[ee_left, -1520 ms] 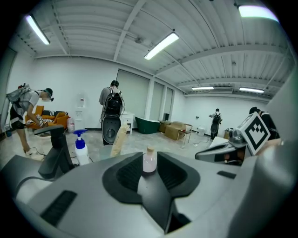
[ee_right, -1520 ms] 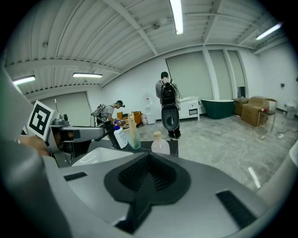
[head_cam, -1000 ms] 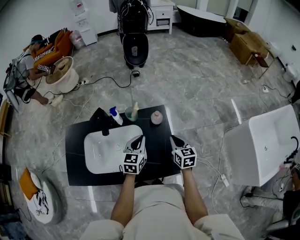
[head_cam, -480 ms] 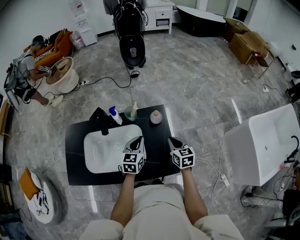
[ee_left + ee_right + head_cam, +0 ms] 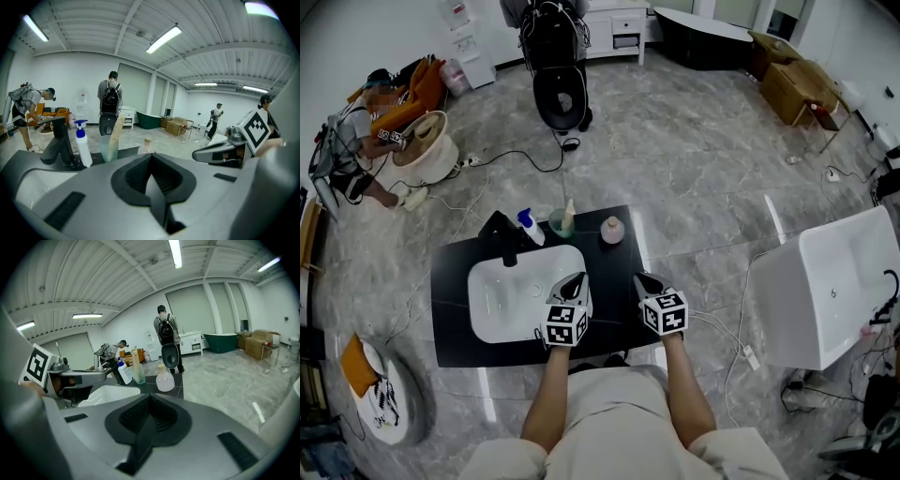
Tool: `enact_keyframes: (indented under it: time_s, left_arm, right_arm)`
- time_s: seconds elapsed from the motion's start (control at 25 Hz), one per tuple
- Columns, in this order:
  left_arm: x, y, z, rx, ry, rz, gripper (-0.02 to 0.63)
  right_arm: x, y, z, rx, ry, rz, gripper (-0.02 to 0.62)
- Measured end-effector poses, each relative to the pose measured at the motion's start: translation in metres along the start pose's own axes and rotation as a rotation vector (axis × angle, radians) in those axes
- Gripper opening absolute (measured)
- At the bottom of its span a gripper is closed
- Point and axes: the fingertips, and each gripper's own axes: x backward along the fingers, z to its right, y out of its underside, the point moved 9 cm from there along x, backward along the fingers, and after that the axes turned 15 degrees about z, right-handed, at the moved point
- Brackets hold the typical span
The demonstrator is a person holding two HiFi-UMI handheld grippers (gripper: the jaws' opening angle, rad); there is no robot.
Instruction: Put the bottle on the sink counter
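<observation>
in the left gripper view only the neck of the bottle [image 5: 147, 146] clears the gripper body; 1 bottle, 1 cup [image 5: 560, 226] and 1 spray bottle [image 5: 531, 230] stand on the counter [image 5: 450, 281] behind the sink basin [image 5: 502, 300]. 2 grippers, the left gripper [image 5: 577, 279] over the basin's right edge and the right gripper [image 5: 643, 280] right of the basin, both clenched on nothing.

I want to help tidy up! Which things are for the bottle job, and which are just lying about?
For the job: pink bottle, black sink counter, left tongs, right tongs.
Just lying about: spray bottle, green cup, tap, cardboard boxes, white tub.
</observation>
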Motion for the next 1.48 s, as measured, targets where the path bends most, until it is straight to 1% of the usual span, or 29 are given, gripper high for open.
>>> enact_keyframes:
  time_s: [0.24,0.56,1.0,1.28,1.48]
  left_arm:
    - [0.0019,0.0016,0.0019,-0.003,-0.001,-0.013,0.006]
    - [0.0071,0.0044,0.0011,-0.002,-0.01,-0.029,0.006]
    - [0.0051,0.0032,-0.0016,0.001,-0.007,-0.031,0.006]
    - [0.0045,0.0085,-0.0059,0.002,-0.006,-0.049,0.006]
    - [0.0035,0.0052,-0.0066,0.002,-0.006,-0.05,0.006]
  right_arm:
    - [0.0026,0.0025,0.0015,-0.015,0.025,-0.008,0.005]
    - [0.0059,0.0073,-0.0025,-0.032,0.025,-0.019,0.005]
    - [0.0072,0.0066,-0.0029,-0.016,0.038,-0.02,0.006]
    - [0.0019,0.0083,-0.0053,0.001,0.027,-0.031,0.006]
    - [0.0008,0.0058,-0.0051,0.006,0.027,-0.028,0.006]
